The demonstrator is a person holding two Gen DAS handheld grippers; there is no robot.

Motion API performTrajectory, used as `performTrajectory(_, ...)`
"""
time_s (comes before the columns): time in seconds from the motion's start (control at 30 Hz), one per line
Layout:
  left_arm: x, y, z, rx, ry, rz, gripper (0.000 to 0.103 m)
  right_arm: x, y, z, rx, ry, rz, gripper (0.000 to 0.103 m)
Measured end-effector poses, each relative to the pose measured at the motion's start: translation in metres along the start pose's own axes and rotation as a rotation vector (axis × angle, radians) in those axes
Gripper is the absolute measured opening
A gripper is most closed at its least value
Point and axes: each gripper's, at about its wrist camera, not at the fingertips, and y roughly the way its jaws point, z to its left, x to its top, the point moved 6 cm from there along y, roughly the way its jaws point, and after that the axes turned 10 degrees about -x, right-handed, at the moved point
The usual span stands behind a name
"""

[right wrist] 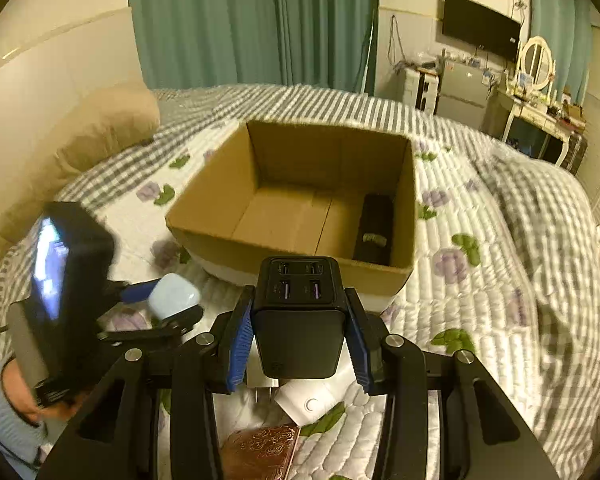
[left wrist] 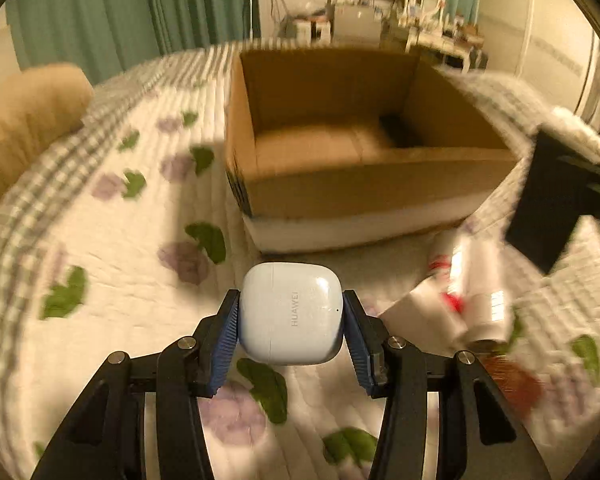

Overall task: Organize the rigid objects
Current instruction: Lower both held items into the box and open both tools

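The left gripper [left wrist: 291, 316] is pinching a white earbud case [left wrist: 292, 312] just short of the cardboard box [left wrist: 364, 184], while the right gripper [right wrist: 298, 330] is clamping a black charger [right wrist: 300, 320] at the box's near wall — both seemingly mid-carry. Next, each load needs lifting over the box rim and releasing inside, beside the dark item [right wrist: 374, 228] already lying there.

Teal curtains [right wrist: 252, 24], wall television [right wrist: 480, 26], quilted bed [right wrist: 500, 240], warm light.
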Motion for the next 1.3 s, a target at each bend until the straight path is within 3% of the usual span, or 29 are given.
performTrajectory(0.23,0.06,-0.064,-0.01,-0.044,0.031,-0.174,0.05,0.043,-0.032,-0.005,-0.013,-0.008,-0.094,0.041)
performTrajectory(0.43,0.119,-0.064,-0.009,-0.013,0.059,-0.262,0.05,0.095,-0.021,-0.012,-0.006,0.011,-0.125,0.041)
performTrajectory(0.6,0.16,-0.024,-0.006,-0.014,0.079,-0.266,0.05,0.125,0.019,-0.02,0.005,0.036,-0.081,0.041)
performTrajectory(0.73,0.173,0.013,0.0,-0.026,0.078,-0.231,0.05,0.136,0.063,-0.028,-0.031,0.037,-0.032,0.041)
performTrajectory(1.03,0.172,0.075,0.011,0.016,0.057,-0.106,0.05,0.126,0.146,-0.033,-0.018,0.046,0.063,0.041)
performTrajectory(1.2,0.168,0.083,0.012,0.005,0.062,-0.092,0.05,0.122,0.163,-0.033,-0.002,0.061,0.07,0.041)
performTrajectory(1.3,0.169,0.082,0.011,-0.009,0.057,-0.099,0.057,0.126,0.159,-0.039,0.003,0.1,0.042,0.044)
